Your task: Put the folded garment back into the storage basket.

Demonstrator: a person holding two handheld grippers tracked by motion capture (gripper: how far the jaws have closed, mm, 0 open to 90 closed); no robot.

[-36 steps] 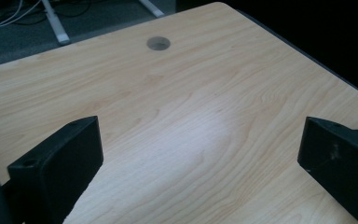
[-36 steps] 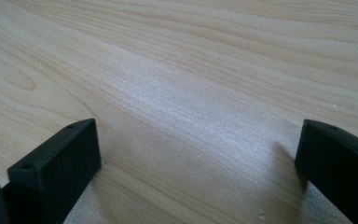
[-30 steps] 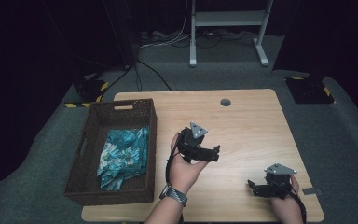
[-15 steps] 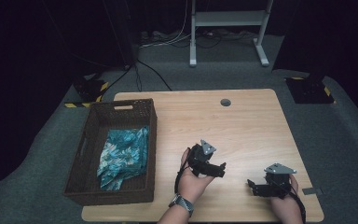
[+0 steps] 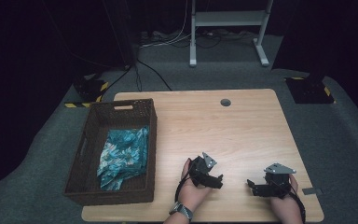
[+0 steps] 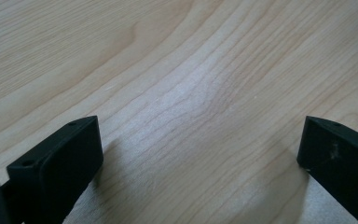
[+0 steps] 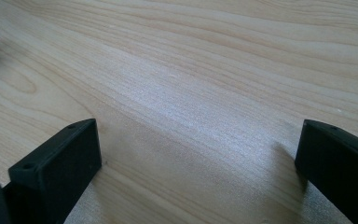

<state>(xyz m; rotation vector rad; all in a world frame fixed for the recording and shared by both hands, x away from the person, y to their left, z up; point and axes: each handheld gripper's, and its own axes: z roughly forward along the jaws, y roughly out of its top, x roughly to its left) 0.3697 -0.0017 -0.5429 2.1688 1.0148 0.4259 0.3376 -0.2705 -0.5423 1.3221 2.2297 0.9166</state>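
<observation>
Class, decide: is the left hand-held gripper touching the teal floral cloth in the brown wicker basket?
Apart. The high view shows the left hand-held gripper over bare wooden table, with the basket's wall between it and the teal floral cloth.

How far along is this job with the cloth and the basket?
Looks nearly finished. Done: the teal floral cloth lies inside the wicker basket at the table's left. In hand: nothing; the left tool and right tool both sit open over bare wood near the front edge. Left: apparently nothing more to move on the tabletop.
</observation>
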